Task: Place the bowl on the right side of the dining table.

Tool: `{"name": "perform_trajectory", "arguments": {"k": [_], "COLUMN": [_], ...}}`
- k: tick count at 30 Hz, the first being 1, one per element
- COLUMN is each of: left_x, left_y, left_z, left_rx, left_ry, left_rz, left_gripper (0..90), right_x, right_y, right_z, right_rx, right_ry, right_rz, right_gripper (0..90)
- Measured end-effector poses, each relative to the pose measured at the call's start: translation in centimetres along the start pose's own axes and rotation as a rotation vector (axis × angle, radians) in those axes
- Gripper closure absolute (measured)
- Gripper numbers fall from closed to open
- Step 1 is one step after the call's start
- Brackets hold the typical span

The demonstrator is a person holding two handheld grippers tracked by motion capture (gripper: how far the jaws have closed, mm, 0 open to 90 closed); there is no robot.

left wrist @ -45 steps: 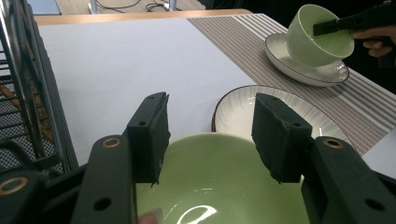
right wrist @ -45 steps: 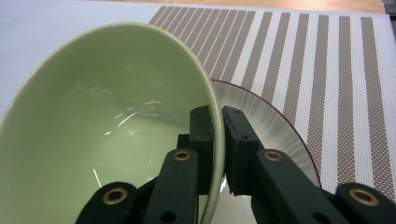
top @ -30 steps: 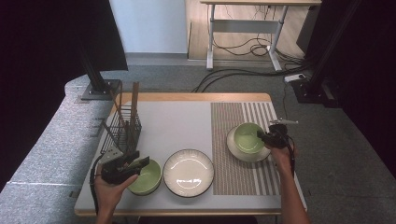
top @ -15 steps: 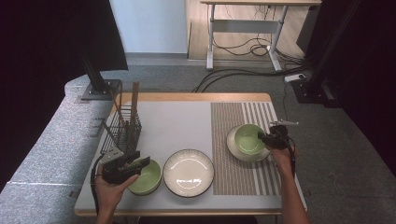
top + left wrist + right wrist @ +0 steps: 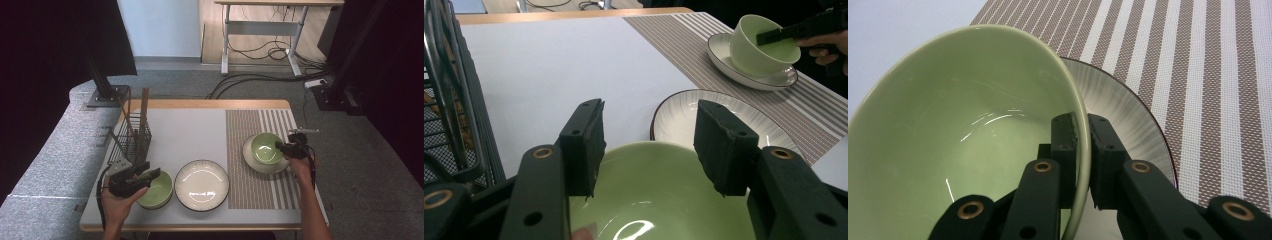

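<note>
From the high view, the right gripper pinches the rim of a pale green bowl that sits on a white plate on the striped placemat. The left gripper hovers over a second green bowl near the table's front edge, beside an empty ribbed plate and just in front of a wire rack.

In the left gripper view, the jaws stand spread wide above the near bowl, holding nothing. Its glaze shines, so I'd judge it slick and breakable, stiff, of moderate weight.

In the right gripper view, the jaws are pressed onto the thin wall of the far bowl, one pad inside, one outside. The bowl tilts against the plate. The rim is the only sensible hold; a glazed edge could slip, so it wants a firm, level lift.
</note>
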State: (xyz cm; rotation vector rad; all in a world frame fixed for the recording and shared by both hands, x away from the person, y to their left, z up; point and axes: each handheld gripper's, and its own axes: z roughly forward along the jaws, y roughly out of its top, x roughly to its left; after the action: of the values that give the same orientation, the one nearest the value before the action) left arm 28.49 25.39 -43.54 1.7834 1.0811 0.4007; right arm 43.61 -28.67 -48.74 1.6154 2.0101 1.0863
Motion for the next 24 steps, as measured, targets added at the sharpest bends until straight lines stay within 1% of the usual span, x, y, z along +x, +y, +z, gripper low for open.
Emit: {"name": "perform_trajectory", "arguments": {"k": [13, 19, 24], "left_x": [0.05, 0.08, 0.07], "left_y": [0.10, 0.11, 0.13], "left_z": [-0.40, -0.48, -0.60], "left_rx": [-0.011, -0.010, -0.015], "left_ry": [0.002, 0.002, 0.000], "left_rz": [0.000, -0.003, -0.004], "left_gripper": [45.7, 45.8, 45.8], "right_x": [-0.35, -0.59, -0.54], "right_y": [0.19, 0.14, 0.21], "right_z": [0.72, 1.02, 1.05], "right_rx": [0.022, 0.023, 0.027], "right_ry": [-0.004, -0.004, -0.005], "right_rz": [0.027, 0.057, 0.058], "right_gripper": [83.2, 82.9, 82.6]}}
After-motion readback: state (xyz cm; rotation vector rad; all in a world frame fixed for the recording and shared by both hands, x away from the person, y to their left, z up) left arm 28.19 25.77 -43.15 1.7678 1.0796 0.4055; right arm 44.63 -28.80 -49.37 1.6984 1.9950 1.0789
